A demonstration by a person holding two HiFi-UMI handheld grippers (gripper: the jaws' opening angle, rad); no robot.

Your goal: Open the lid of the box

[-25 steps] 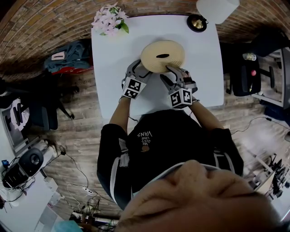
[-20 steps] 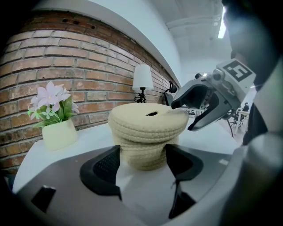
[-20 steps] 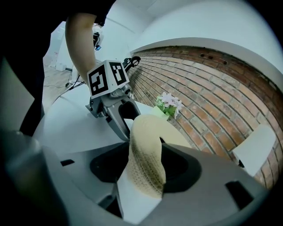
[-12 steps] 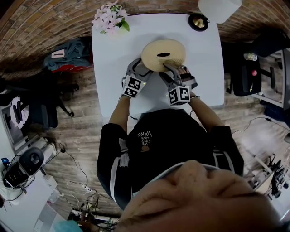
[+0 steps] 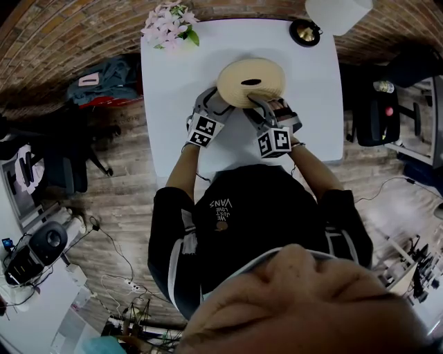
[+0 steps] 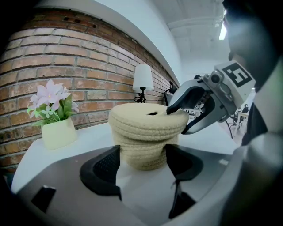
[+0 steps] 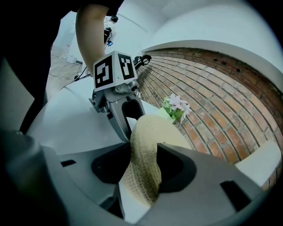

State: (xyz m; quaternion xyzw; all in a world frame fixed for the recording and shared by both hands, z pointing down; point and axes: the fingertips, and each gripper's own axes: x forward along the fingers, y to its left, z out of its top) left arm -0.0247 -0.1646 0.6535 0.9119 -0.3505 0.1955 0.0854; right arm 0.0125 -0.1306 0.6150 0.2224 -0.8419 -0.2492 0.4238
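A round woven rope box (image 5: 250, 81) stands on the white table (image 5: 311, 110), its flat lid (image 6: 146, 119) with a small hole on top. My left gripper (image 5: 218, 104) is at the box's near left side, and its jaws (image 6: 142, 161) clamp the narrower body (image 6: 143, 152) low down. My right gripper (image 5: 261, 104) reaches in from the near right. Its jaws are closing, with the lid's rim (image 7: 143, 145) standing edge-on between its pads (image 7: 143, 167) and touching both. The lid still sits level on the body.
A pale pot of pink flowers (image 5: 168, 31) stands at the table's far left corner. A white-shaded lamp (image 5: 333, 14) on a dark base stands at the far right corner. A brick wall (image 6: 88, 66) runs behind the table.
My right gripper has edged slightly inward onto the lid's near rim. The left gripper and the box have stayed put.
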